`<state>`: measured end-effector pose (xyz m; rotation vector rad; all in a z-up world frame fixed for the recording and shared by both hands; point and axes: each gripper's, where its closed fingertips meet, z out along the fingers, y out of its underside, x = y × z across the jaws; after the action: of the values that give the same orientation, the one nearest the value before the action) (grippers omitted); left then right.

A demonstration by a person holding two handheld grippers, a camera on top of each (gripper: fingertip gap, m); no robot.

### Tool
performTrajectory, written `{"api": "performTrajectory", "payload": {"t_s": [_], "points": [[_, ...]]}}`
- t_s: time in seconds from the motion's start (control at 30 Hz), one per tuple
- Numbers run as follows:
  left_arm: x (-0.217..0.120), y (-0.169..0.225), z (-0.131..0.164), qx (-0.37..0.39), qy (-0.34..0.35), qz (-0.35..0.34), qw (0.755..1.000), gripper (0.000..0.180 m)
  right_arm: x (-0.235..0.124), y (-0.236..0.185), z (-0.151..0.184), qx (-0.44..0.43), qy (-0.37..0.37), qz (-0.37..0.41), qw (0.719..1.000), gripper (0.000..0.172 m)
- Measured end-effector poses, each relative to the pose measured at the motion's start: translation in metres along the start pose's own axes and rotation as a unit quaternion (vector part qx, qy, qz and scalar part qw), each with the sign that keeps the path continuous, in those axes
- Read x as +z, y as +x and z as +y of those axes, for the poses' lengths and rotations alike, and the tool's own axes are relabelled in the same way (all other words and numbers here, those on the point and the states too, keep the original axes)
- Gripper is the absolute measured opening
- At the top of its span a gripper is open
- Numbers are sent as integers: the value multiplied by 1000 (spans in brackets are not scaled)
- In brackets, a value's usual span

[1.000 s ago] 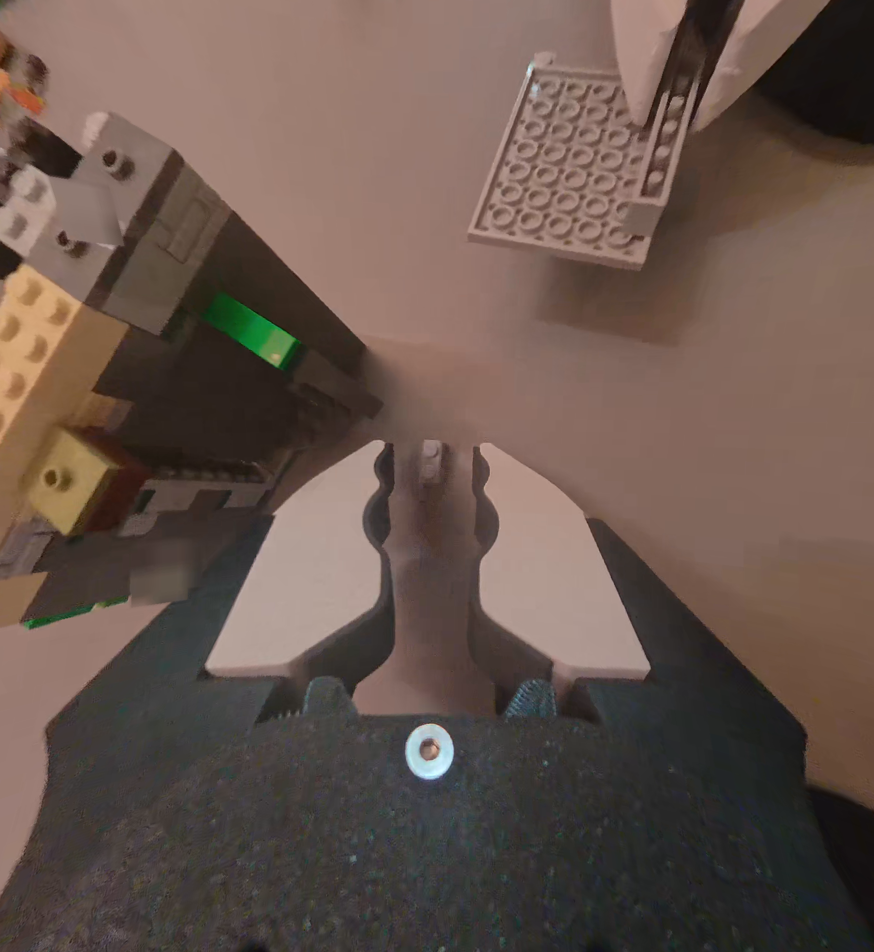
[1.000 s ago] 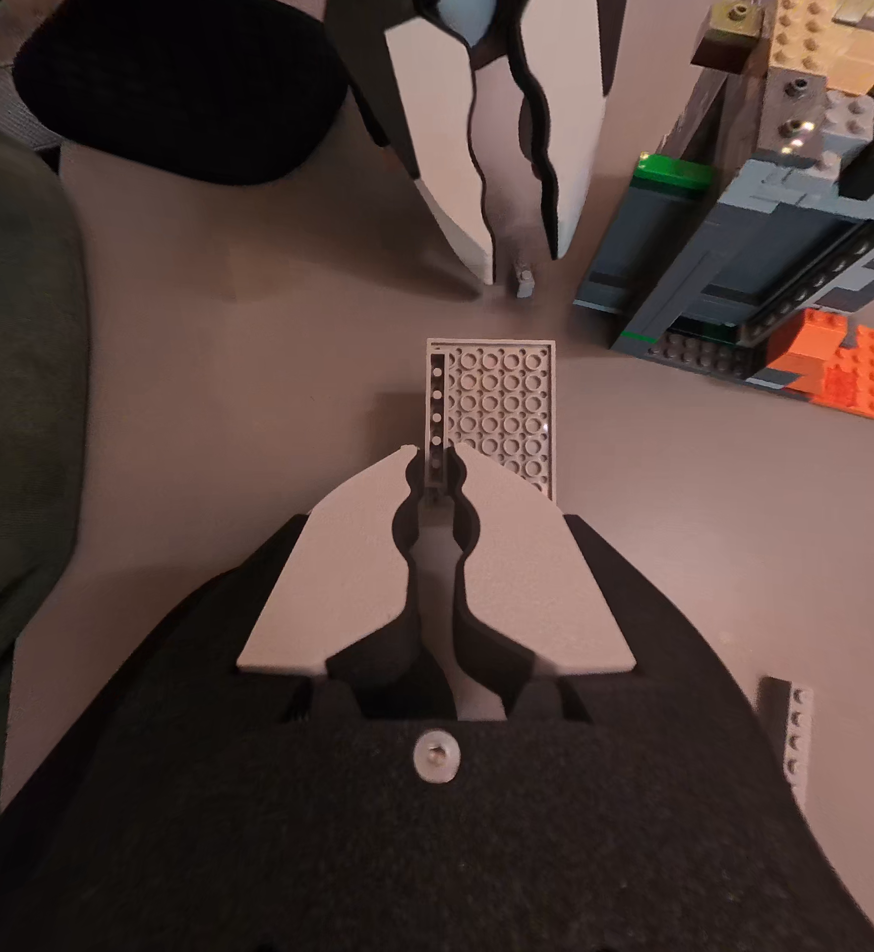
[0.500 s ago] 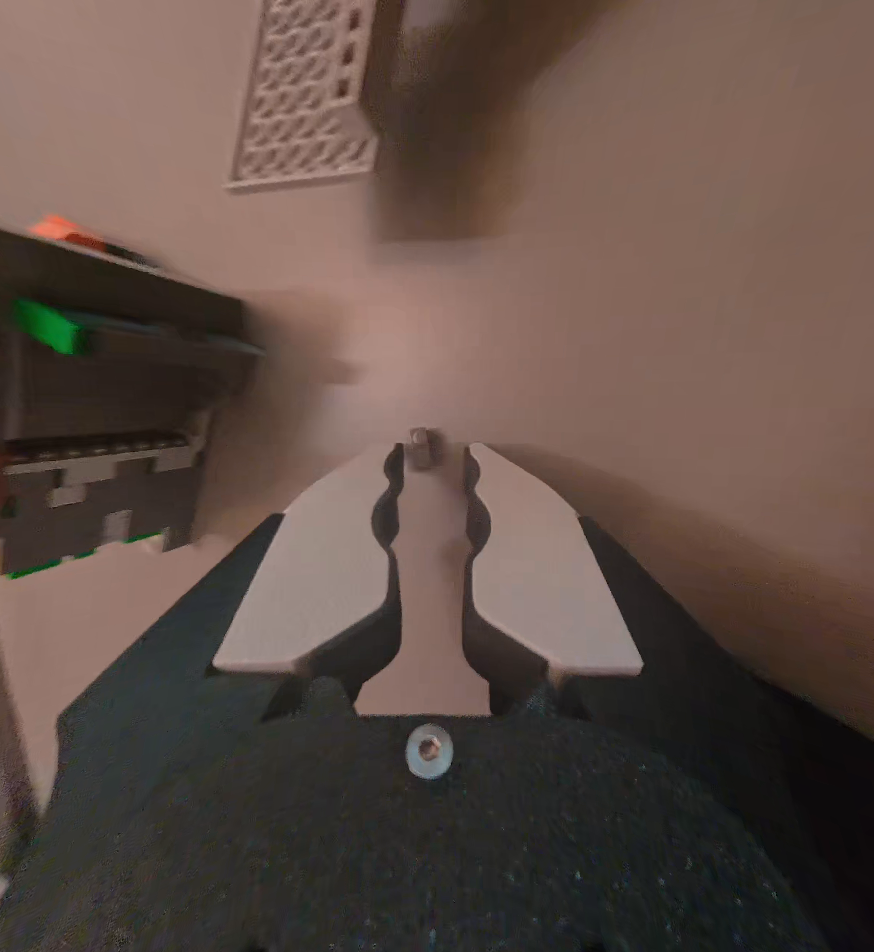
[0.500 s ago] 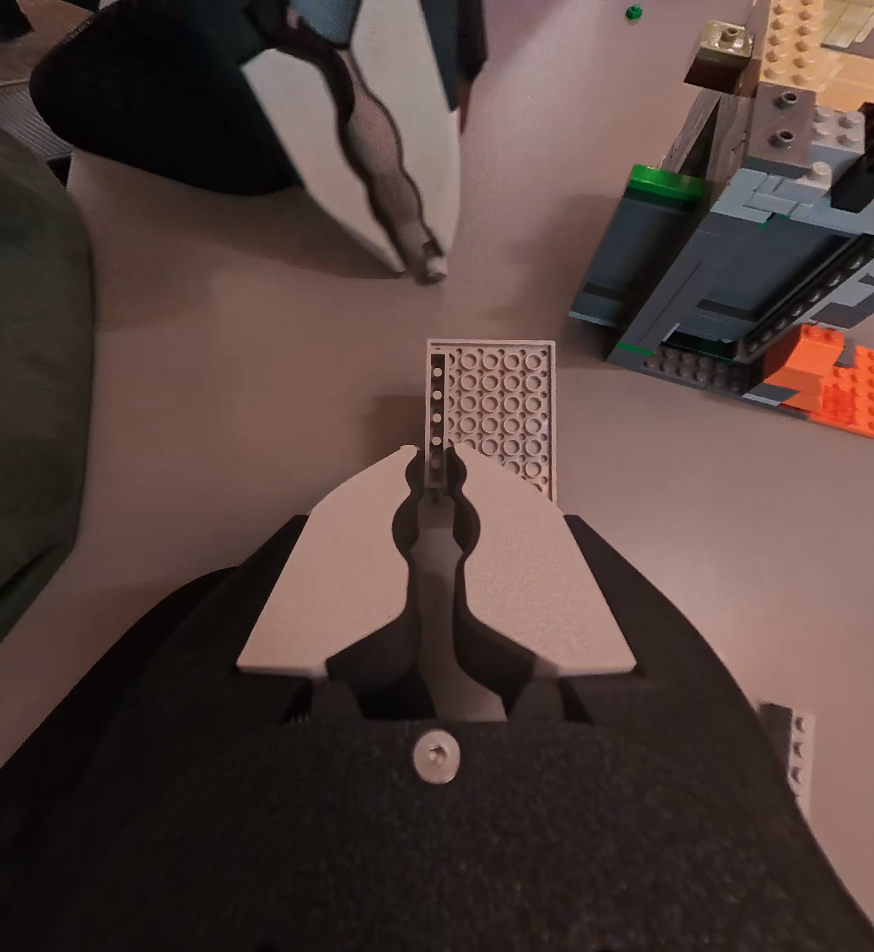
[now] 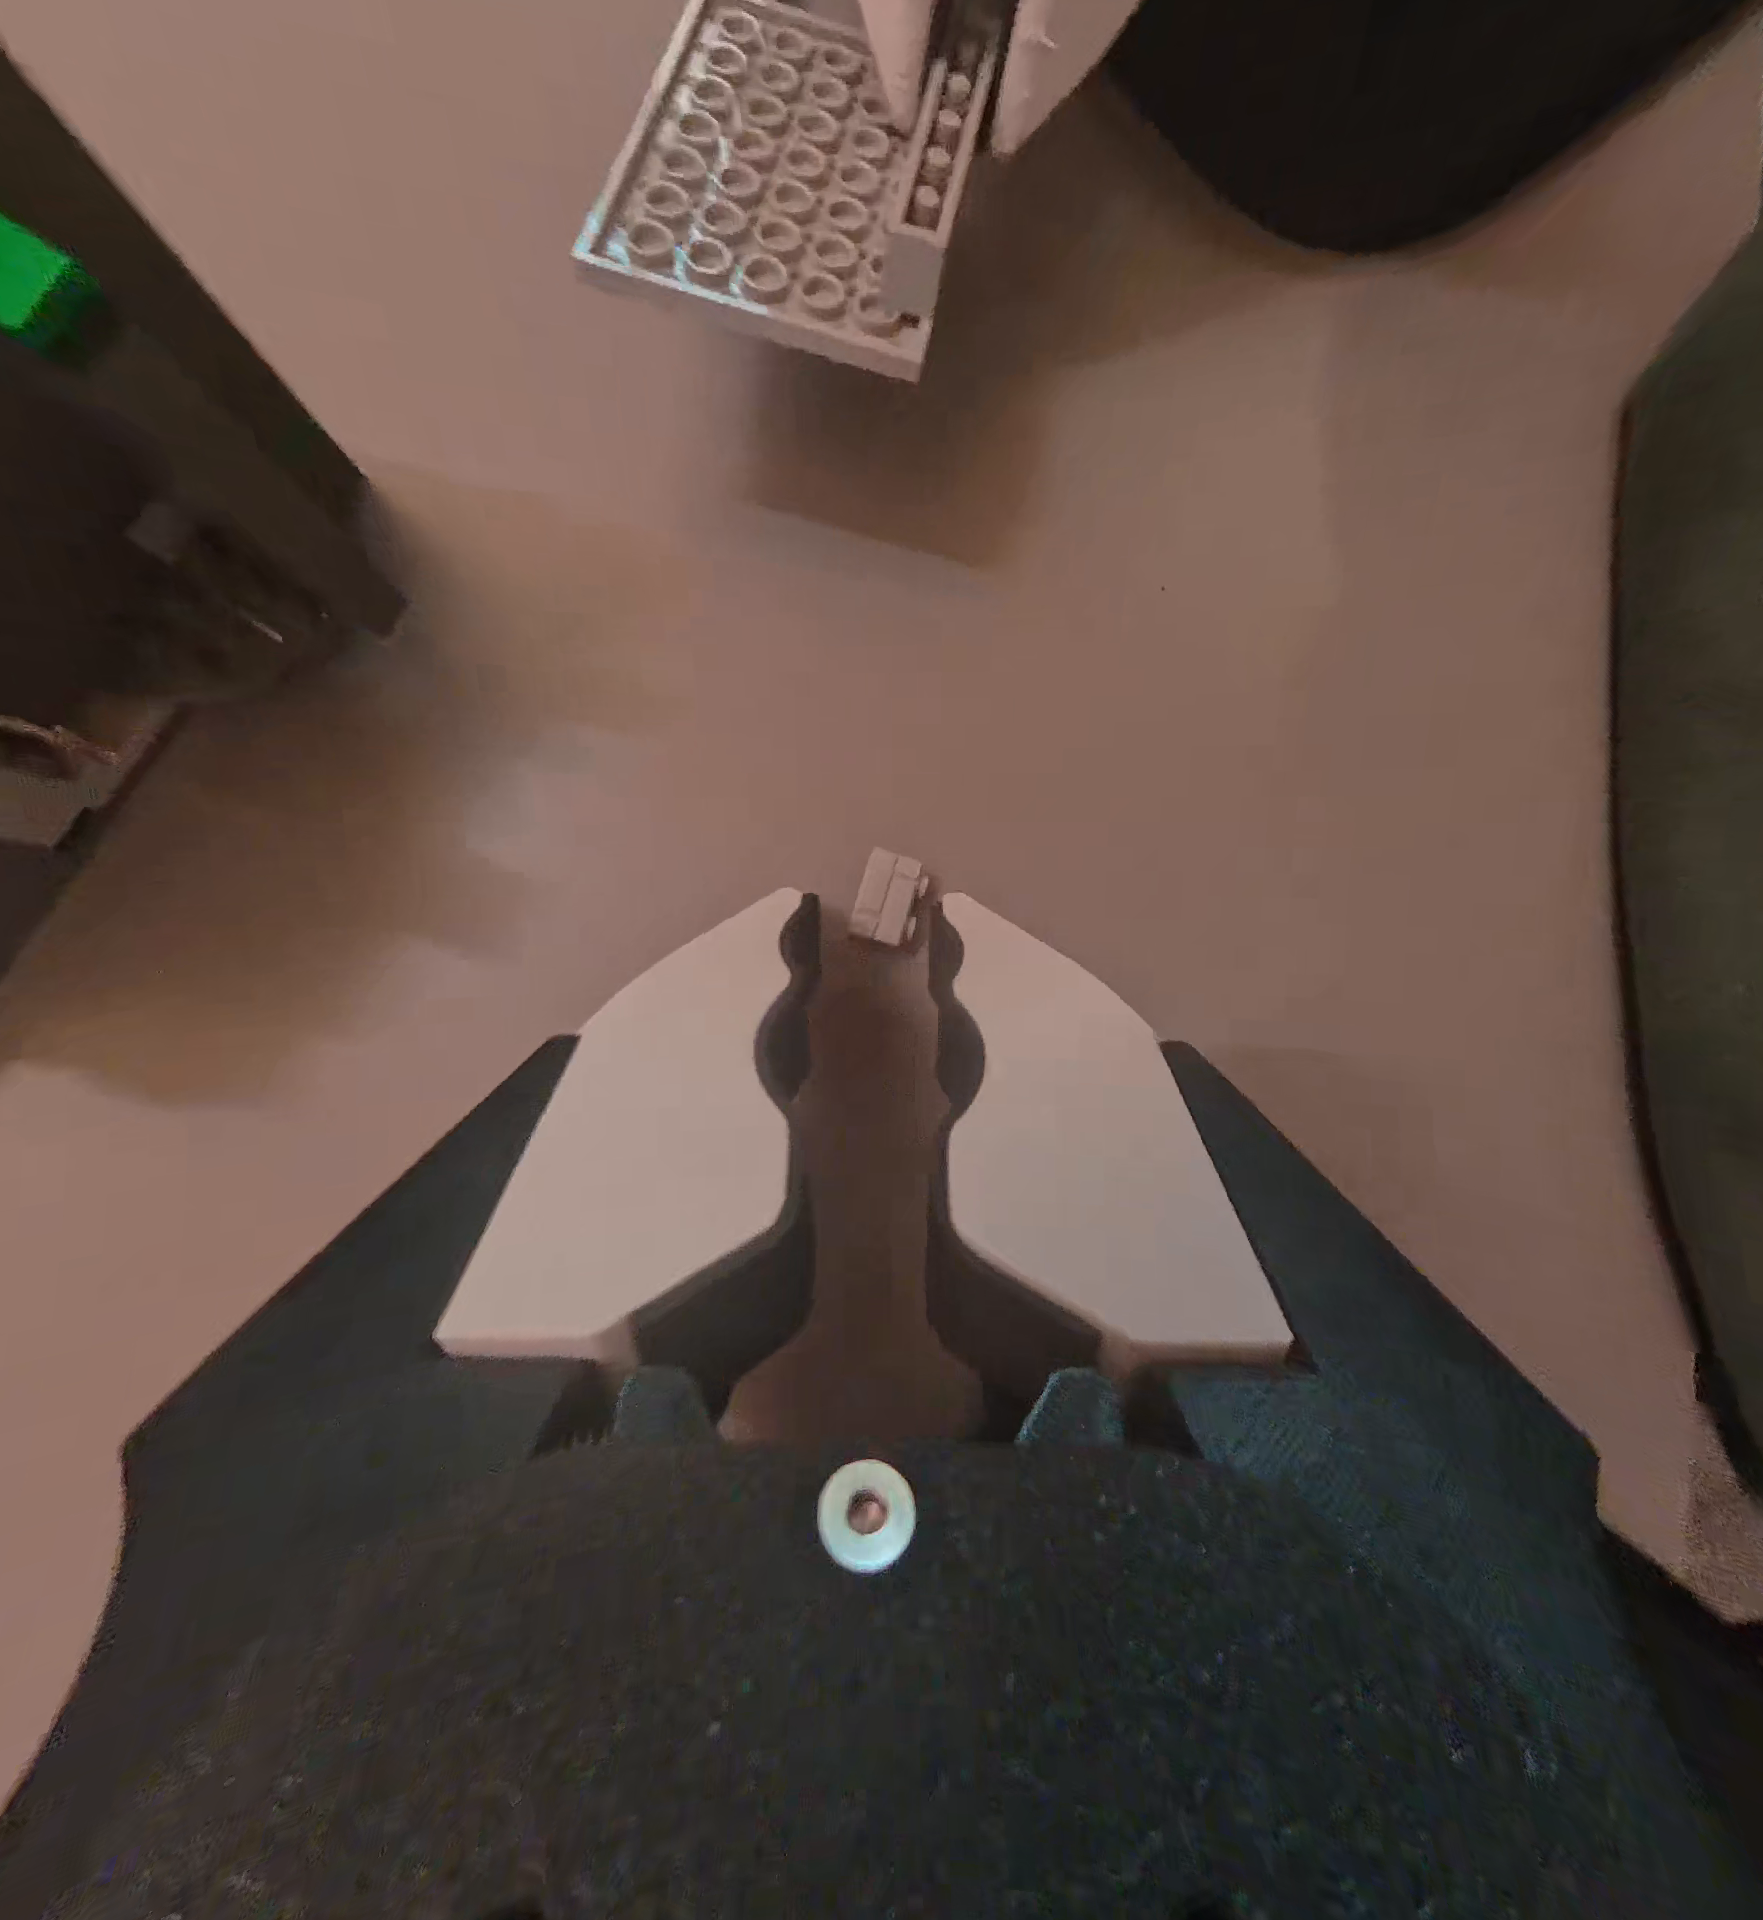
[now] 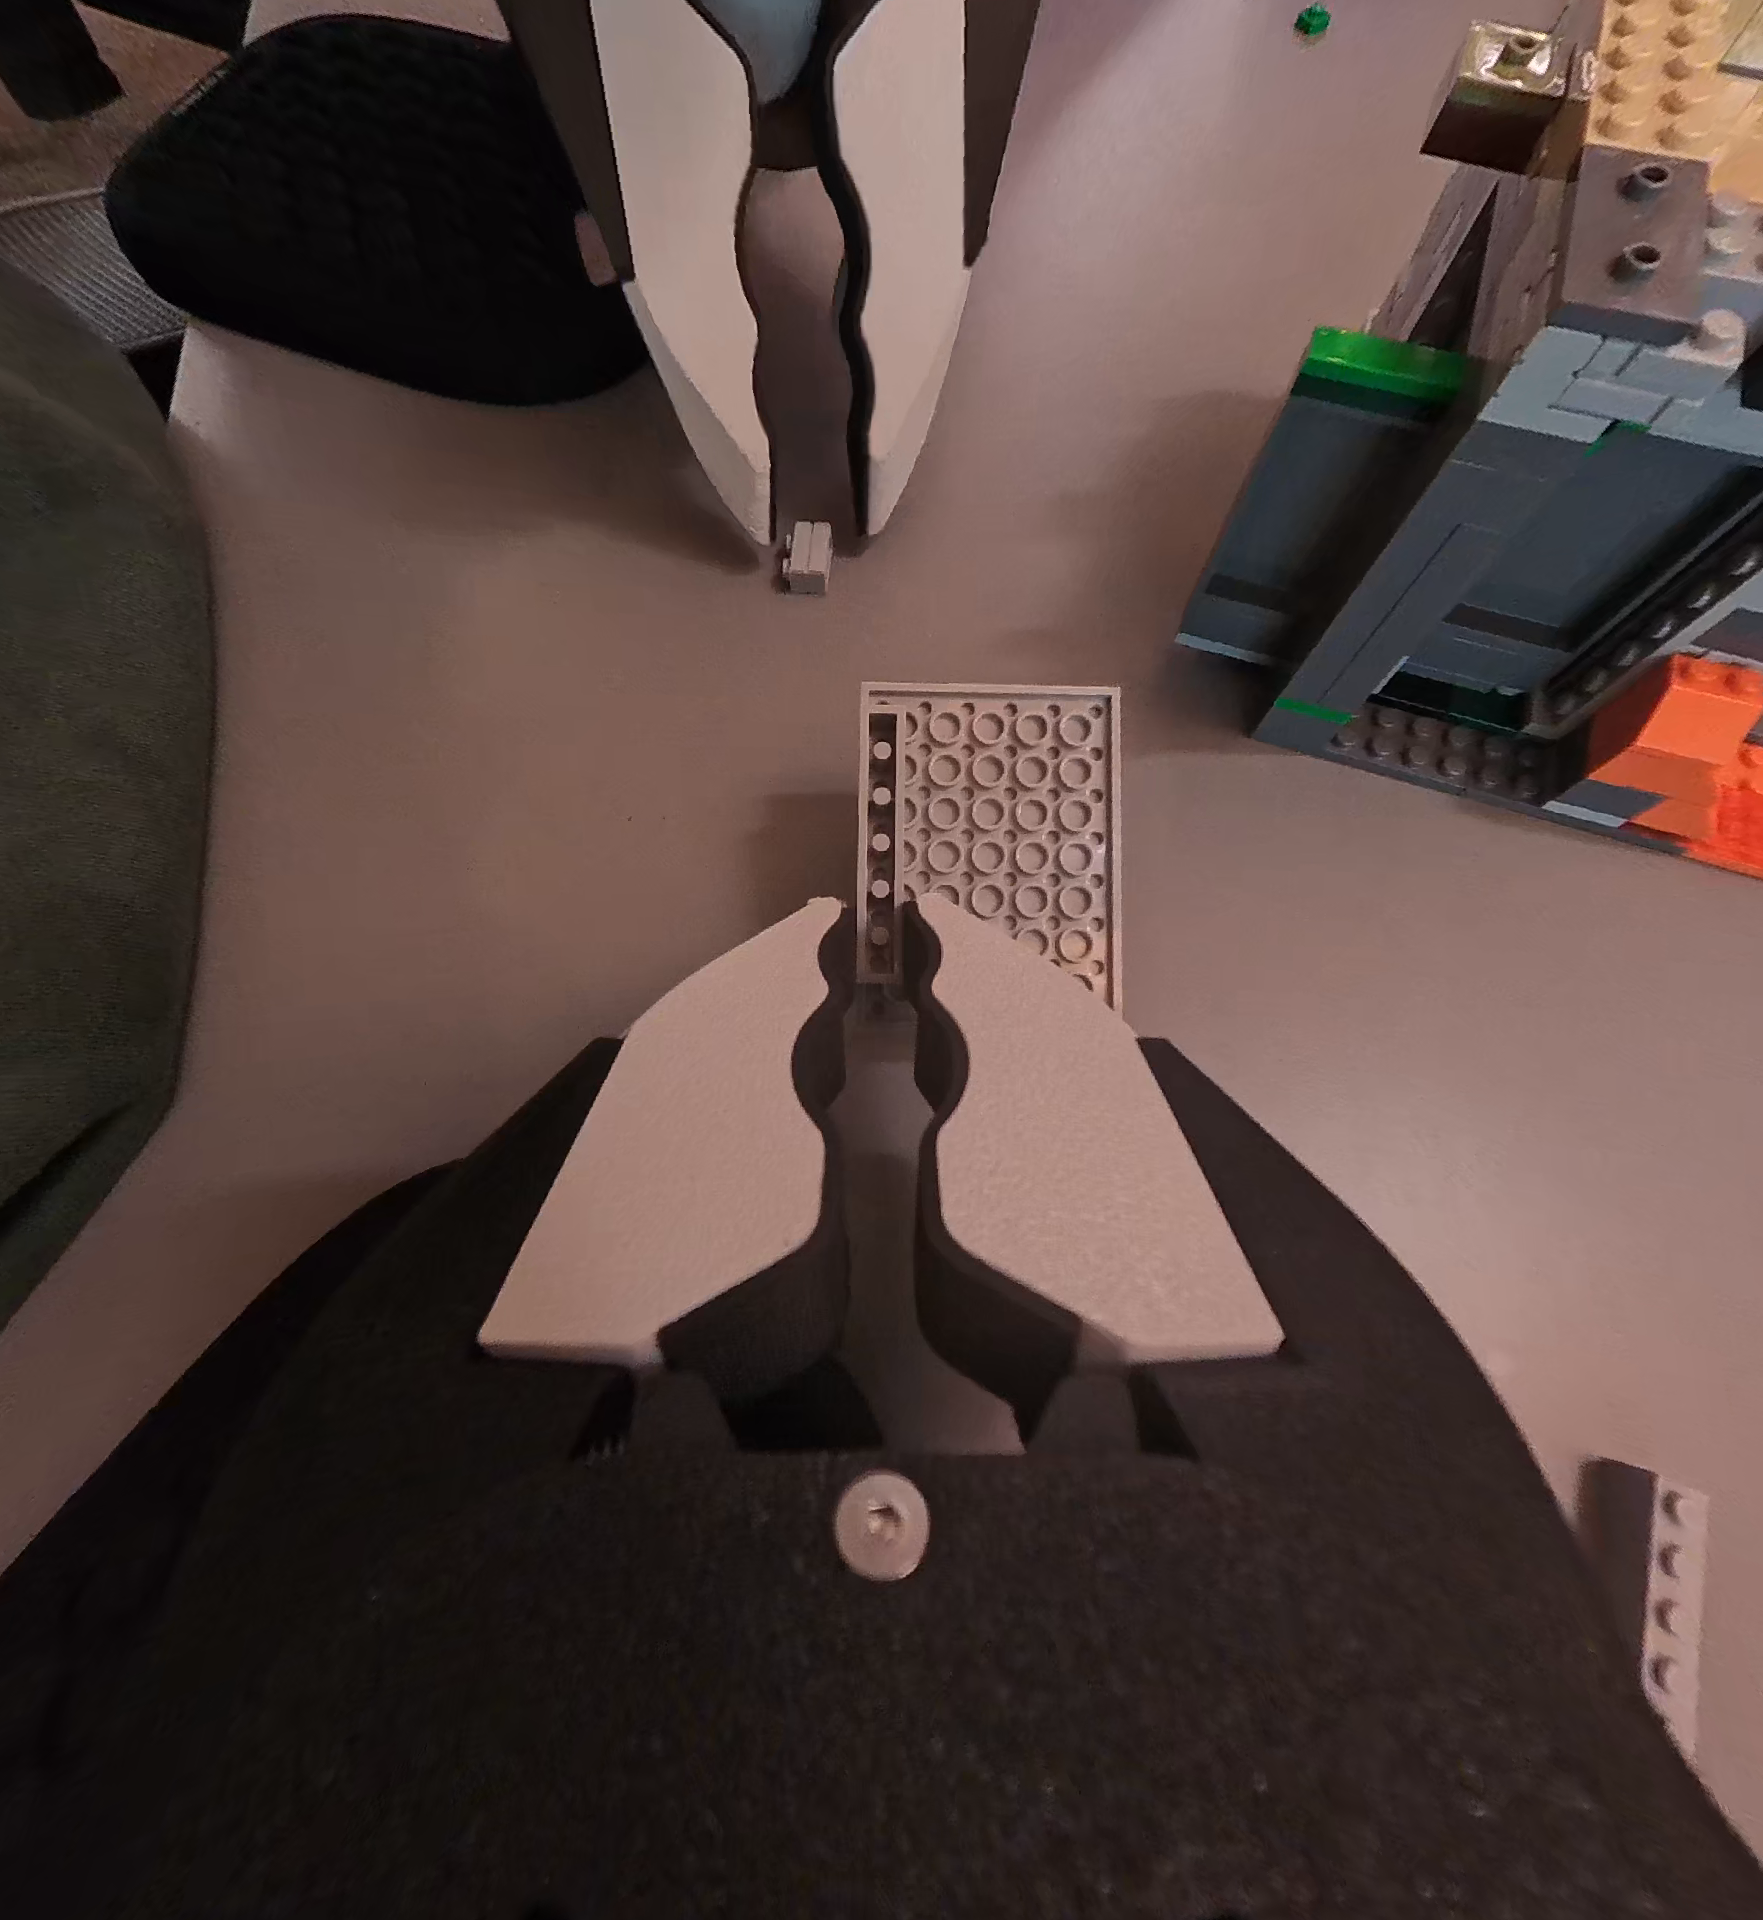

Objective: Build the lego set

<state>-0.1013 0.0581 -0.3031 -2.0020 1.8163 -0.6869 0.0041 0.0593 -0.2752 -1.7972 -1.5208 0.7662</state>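
While the right claw is closed on a narrow grey beam, its two pads pressing the beam's sides, the left claw stands part-open over the desk with nothing in its grip. The beam runs along one long edge of a grey plate, whose round-socketed underside faces the right wrist camera. The two pieces look joined. In the left wrist view the plate's shadow falls on the desk away from its edge, so the plate appears to be off the surface, carried by the beam alone.

A small grey brick lies on the desk between the left claw's tips. It sits close against the right-hand finger, with clear space between it and the other, so it is framed but not pinched. The right wrist view shows the same: the brick rests on the desk at the tips of the far claw, well apart from the plate.

A half-built grey block model with green and tan parts stands to one side on an orange base. A second loose grey beam lies near the right claw's body.
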Motion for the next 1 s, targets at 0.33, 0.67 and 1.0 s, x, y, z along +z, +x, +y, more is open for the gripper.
{"api": "performTrajectory", "payload": {"t_s": [0.33,0.67,1.0], "points": [[4,-4,-15,186,10,-79,979,12,1,0,3,1,1,2,1000,8],[3,0,-2,183,-10,-40,982,30,2,-2,4,-6,-7,5,1000,8],[-7,-5,-21,-137,0,-59,989,32,2,-2,4,-6,-3,4,1000,8]]}}
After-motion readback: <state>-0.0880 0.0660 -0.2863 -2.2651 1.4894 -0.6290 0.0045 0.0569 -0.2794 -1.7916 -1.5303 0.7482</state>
